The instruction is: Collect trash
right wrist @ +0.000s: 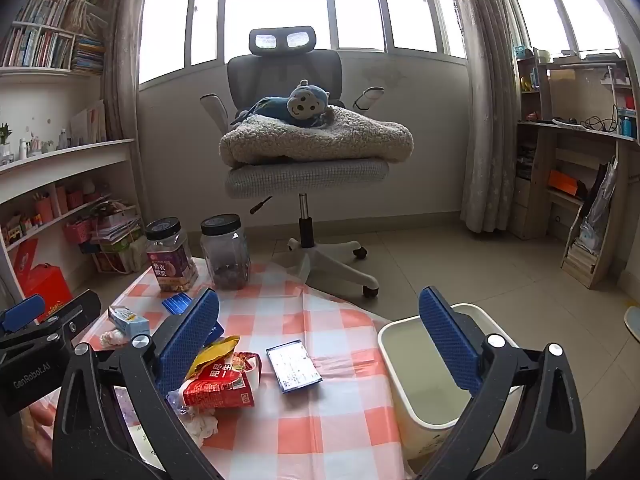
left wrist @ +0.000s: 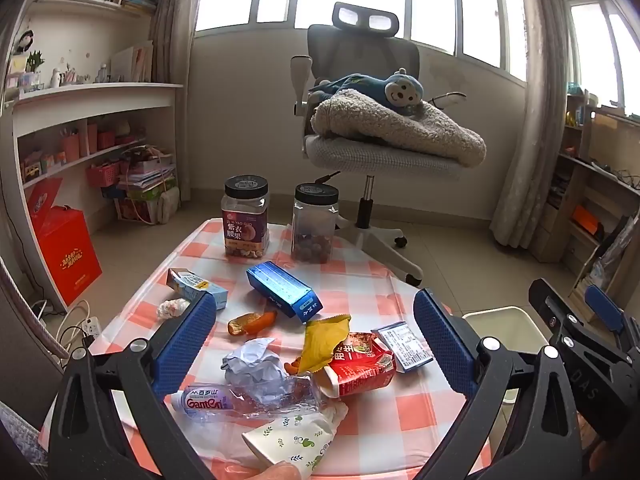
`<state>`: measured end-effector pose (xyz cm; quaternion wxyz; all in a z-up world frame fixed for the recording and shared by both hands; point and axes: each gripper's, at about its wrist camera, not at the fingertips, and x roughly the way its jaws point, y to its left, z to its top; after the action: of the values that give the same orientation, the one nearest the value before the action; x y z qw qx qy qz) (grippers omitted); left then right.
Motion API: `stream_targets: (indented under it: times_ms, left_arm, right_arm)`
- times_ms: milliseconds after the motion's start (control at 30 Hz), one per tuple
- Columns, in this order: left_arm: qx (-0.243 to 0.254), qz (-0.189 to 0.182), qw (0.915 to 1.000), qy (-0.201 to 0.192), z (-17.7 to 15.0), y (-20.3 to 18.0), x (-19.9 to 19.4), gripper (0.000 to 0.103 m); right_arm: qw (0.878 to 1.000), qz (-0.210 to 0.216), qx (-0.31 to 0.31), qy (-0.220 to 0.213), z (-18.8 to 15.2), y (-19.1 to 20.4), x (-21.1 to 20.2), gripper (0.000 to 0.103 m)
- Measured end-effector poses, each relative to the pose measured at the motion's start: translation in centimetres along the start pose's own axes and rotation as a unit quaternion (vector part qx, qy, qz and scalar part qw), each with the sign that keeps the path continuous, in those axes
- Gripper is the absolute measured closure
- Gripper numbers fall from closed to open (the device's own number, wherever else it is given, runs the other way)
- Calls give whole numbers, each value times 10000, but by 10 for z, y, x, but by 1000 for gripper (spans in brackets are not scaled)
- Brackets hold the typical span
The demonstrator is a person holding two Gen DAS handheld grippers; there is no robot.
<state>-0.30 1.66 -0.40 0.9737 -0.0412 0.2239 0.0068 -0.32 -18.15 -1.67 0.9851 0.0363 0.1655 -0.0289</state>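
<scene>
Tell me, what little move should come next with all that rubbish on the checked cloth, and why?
Probably lower the right claw, open and empty, onto the red carton and close on it. It lies nearest that claw, and the white bin stands just beside the table, so the carry would be short. The left claw is open over the crushed bottle.

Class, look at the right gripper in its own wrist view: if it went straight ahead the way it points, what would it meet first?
Probably the checked tablecloth near the table's right edge, just beyond the small blue-edged packet, with the open right gripper straddling the white bin. Depth is uncertain.
</scene>
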Motion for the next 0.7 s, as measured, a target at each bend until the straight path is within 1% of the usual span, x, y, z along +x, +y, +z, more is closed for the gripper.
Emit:
stream_targets:
  times_ms: [333,367,700]
  left_arm:
    - [-4,-3,10000,-24,-5,1,-5,7]
    - [20,14,10000,-20,0,0,0,7]
    - [-5,-7,10000,-37,-1,2,0,7]
  right_arm:
    - [10000,-11,22,24,0,0,0,7]
    - [10000,-8,26,22,0,1,0,7]
    - [10000,-10,24,17,-1,1,1,7]
